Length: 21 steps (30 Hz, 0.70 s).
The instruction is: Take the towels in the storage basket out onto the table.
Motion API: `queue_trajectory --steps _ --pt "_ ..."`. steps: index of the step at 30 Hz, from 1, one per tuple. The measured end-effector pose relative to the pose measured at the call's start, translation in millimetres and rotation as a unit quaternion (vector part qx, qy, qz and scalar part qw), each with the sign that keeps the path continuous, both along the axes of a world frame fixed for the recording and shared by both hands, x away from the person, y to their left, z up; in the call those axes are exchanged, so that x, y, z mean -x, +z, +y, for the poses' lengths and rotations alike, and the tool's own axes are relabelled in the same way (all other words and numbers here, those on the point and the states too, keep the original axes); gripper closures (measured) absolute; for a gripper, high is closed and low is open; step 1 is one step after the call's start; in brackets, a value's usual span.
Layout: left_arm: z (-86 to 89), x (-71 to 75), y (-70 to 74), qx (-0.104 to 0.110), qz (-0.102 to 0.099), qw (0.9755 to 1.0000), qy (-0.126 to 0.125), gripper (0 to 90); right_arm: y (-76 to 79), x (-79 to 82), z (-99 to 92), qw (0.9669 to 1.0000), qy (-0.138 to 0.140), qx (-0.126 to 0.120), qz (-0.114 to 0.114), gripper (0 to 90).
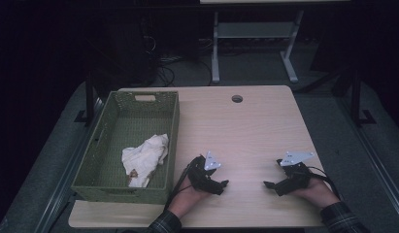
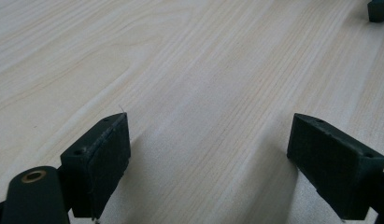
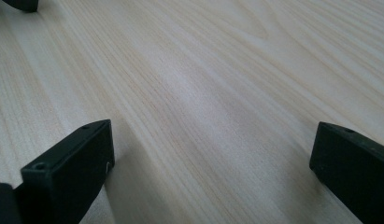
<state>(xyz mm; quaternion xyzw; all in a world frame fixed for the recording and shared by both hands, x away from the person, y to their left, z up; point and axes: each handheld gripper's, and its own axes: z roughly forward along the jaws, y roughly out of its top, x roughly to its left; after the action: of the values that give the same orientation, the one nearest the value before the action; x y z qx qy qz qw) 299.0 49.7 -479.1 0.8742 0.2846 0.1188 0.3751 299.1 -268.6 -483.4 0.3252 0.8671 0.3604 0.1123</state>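
Both black grippers rest low on the light wooden table point(image 1: 245, 131) near its front edge, each held in a hand. My left gripper point(image 1: 223, 185) points right, and in the left gripper view its jaws point(image 2: 210, 163) stand wide apart over bare wood. My right gripper point(image 1: 268, 185) points left toward it, with its jaws point(image 3: 213, 172) equally wide and nothing between them. A green woven basket point(image 1: 173, 131) stands at the table's left side. Inside it lies a crumpled white cloth point(image 1: 143, 158) with a brown spot.
A round cable hole point(image 1: 237, 98) sits near the table's far edge. Behind the table stand a white desk frame point(image 1: 253, 34) and cables on a dark floor. The other gripper's tip point(image 2: 379, 10) shows at the top right corner of the left gripper view.
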Motion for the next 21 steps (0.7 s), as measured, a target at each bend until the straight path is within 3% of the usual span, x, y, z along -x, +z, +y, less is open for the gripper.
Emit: queue_trajectory --steps 7,12,16,21 --pt "2.8 -1.2 0.5 -0.003 0.002 0.9999 -0.013 12.6 0.0 0.0 0.0 1.0000 0.000 0.000 0.000 0.0" --pt "5.6 -1.2 3.9 -0.018 0.012 0.9998 -0.003 12.3 0.0 -0.1 -0.1 1.0000 0.000 0.000 0.000 0.0" --pt "9.3 -3.5 6.4 -0.018 0.027 0.9995 0.004 12.3 0.1 0.0 -0.1 1.0000 0.000 0.000 0.000 0.0" --pt "8.6 -3.0 8.2 -0.019 0.030 0.9994 0.002 12.4 0.0 -0.1 -0.1 1.0000 0.000 0.001 0.000 0.0"
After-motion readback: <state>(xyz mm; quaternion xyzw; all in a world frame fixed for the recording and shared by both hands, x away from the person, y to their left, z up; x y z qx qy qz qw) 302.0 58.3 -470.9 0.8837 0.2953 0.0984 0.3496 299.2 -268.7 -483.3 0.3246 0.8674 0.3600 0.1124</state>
